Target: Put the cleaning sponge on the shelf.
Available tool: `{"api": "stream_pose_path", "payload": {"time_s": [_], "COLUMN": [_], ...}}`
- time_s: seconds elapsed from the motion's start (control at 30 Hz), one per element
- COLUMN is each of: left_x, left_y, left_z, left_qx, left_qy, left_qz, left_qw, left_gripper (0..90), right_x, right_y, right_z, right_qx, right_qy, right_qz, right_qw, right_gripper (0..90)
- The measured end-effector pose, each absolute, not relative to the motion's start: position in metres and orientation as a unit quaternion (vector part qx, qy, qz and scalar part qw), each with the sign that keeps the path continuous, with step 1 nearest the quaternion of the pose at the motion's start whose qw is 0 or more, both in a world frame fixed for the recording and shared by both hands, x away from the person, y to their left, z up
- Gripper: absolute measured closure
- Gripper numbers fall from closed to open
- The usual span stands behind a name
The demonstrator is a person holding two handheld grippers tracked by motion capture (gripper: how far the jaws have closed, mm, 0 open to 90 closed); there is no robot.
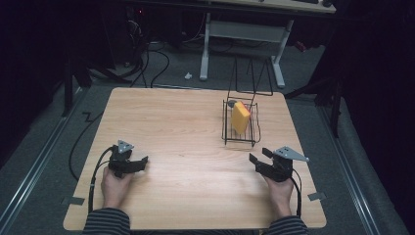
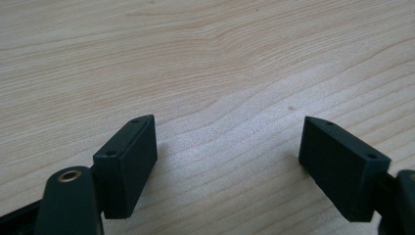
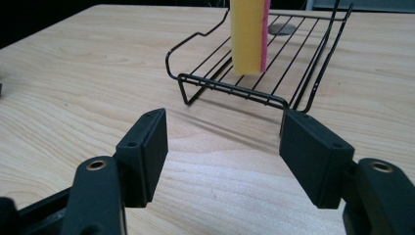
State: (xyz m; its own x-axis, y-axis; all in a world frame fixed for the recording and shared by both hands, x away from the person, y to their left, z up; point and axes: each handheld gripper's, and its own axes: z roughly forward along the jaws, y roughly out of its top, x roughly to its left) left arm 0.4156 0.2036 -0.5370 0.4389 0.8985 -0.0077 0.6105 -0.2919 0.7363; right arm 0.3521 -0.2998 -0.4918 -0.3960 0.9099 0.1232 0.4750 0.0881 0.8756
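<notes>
A yellow sponge (image 1: 240, 117) with a pink backing stands on edge in a black wire rack (image 1: 254, 133) on the right half of the wooden table (image 1: 186, 142). In the right gripper view the sponge (image 3: 248, 34) rises from the rack (image 3: 230, 85) just beyond the jaws. My right gripper (image 1: 259, 156) rests near the table's front right, open and empty, a short way in front of the rack. At the front left my left gripper (image 1: 141, 162) is open too, with only bare wood between its jaws (image 2: 227, 142).
A small grey round thing (image 3: 281, 28) lies behind the sponge at the rack's far end. Beyond the table stand a white desk frame (image 1: 242, 36) and cables on the floor. Dark surroundings border both sides.
</notes>
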Motion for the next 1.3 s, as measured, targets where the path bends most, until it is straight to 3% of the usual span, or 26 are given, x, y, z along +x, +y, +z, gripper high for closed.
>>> {"api": "stream_pose_path", "payload": {"time_s": [1.3], "left_x": [0.416], "left_y": [0.204], "left_z": [-0.537], "left_qx": [0.776], "left_qy": [0.486], "left_qz": [0.210], "left_qw": [0.343], "left_gripper": [22.5], "right_x": [0.383], "right_y": [-0.295], "right_z": [-0.524], "right_qx": [0.532], "right_qy": [0.742], "right_qz": [0.341], "right_qw": [0.222], "right_gripper": [36.2]}}
